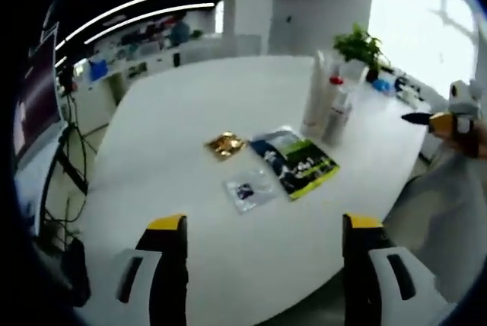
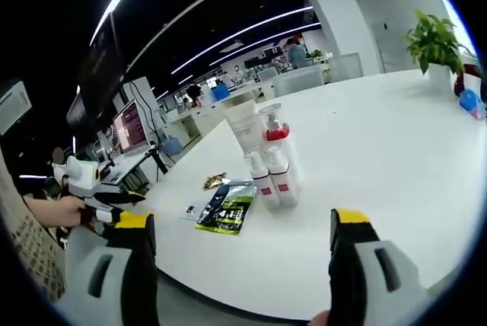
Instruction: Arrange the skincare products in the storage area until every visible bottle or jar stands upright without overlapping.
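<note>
White table [image 1: 190, 113], sachets [image 1: 293, 162] beside bottles [image 2: 274, 166]

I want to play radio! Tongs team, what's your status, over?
Left tongs open, right tongs open, both holding nothing. Bottles standing upright, clustered on the white table. Flat packets lying beside them, not blocking.
</note>
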### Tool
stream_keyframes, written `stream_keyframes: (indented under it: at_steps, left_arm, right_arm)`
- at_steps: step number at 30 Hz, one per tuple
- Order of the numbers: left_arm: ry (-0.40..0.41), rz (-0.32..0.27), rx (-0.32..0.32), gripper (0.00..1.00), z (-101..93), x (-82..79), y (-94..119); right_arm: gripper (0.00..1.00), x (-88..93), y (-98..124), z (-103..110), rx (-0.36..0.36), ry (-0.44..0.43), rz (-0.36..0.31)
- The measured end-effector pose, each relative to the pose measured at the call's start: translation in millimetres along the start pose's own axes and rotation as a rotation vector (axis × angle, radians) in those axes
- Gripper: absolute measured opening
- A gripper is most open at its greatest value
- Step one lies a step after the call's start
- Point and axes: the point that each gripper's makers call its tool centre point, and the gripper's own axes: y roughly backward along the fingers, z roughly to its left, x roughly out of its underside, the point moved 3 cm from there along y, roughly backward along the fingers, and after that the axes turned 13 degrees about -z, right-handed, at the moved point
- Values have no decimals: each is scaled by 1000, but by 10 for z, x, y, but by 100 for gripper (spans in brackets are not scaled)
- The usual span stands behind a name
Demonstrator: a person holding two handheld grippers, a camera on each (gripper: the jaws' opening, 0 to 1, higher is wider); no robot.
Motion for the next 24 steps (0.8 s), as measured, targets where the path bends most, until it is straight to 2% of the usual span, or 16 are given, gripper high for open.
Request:
stream_keyframes:
  at_steps: [5,11,13,15,24]
  left_arm:
    - [16,-10,28,86,-62,4,48]
    - [35,-1,31,90,-62,69,110]
    - [46,-34,27,93,-52,12,104]
    - [50,-39,31,97,-60,9,99]
    - [35,-44,38,97,-62,8,103]
  right_arm:
    - [95,15,0,12,-6,-1,10]
    - [95,39,-8,22,-12,6,28]
    - [95,43,-10,25,-13,9,31]
    - [95,47,-11,23,-12,10,34]
    - [95,47,-11,19,-7,13,33]
